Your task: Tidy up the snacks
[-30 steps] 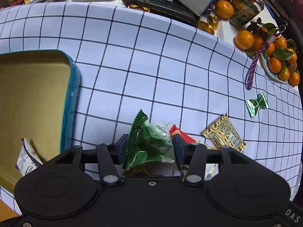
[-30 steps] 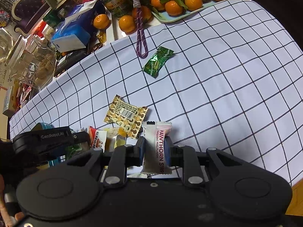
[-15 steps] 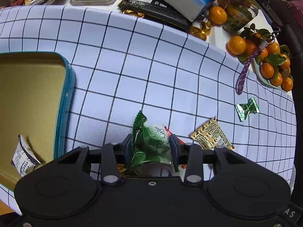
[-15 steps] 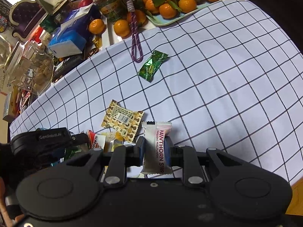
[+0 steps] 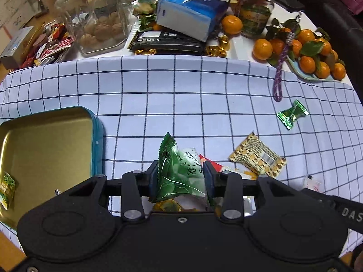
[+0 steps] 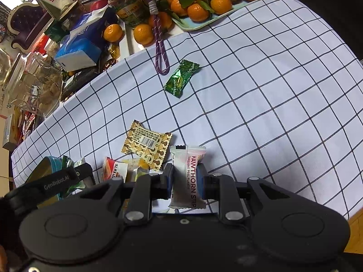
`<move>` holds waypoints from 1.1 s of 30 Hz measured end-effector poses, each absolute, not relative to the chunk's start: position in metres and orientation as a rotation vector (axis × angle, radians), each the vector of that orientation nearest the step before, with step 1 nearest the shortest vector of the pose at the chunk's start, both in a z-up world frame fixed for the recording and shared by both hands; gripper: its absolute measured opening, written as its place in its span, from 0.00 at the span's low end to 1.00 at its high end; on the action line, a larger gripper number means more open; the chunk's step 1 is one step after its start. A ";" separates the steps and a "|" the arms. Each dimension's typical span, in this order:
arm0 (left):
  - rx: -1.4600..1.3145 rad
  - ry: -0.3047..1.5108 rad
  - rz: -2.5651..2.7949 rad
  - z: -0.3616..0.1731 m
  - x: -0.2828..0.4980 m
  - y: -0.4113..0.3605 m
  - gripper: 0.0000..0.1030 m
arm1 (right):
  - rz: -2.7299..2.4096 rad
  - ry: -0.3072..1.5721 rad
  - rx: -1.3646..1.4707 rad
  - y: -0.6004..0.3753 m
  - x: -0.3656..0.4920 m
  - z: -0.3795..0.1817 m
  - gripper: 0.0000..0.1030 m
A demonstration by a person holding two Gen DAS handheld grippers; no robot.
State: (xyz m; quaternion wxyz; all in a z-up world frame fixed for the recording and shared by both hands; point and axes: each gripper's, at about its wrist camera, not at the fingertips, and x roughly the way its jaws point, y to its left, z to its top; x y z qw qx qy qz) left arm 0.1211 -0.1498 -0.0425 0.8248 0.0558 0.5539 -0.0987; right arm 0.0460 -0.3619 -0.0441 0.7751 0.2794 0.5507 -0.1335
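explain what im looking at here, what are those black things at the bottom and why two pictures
The black shapes are two hand-held claws; a person holds one in each hand, and each carries a wide-angle camera looking along its fingers. So one picture is the left claw's view, the other the right claw's.

The left claw grips a green snack packet. The right claw is shut on a white hawthorn strip.

Below them is a checked tablecloth with loose snacks: a green candy and a tan packet. To the left sits an open teal tin with a snack already inside. Further back are a tissue box, a glass jar and a tray of oranges.
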 end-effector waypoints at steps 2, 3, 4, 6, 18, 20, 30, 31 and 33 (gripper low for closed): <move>0.124 1.178 -0.225 -0.040 0.118 -0.151 0.46 | -0.289 1.190 0.602 -0.360 0.046 -0.043 0.23; 0.131 1.173 -0.228 -0.039 0.117 -0.152 0.46 | -0.290 1.189 0.601 -0.359 0.046 -0.043 0.23; 0.136 1.169 -0.228 -0.038 0.116 -0.152 0.46 | -0.292 1.188 0.600 -0.358 0.046 -0.042 0.23; 0.142 1.160 -0.227 -0.035 0.113 -0.151 0.46 | -0.297 1.185 0.601 -0.358 0.047 -0.041 0.23; 0.094 1.165 -0.186 -0.023 0.114 -0.122 0.46 | -0.324 1.100 0.656 -0.360 0.052 -0.016 0.23; 0.080 1.179 -0.182 -0.024 0.117 -0.117 0.46 | -0.326 1.086 0.666 -0.359 0.052 -0.011 0.23; 0.043 1.154 -0.147 -0.008 0.116 -0.088 0.46 | -0.331 1.040 0.615 -0.343 0.053 0.000 0.23; 0.042 1.151 -0.145 -0.006 0.116 -0.085 0.46 | -0.335 1.028 0.596 -0.340 0.054 -0.002 0.23; 0.043 1.138 -0.137 -0.001 0.115 -0.079 0.46 | -0.347 1.001 0.531 -0.333 0.052 -0.005 0.23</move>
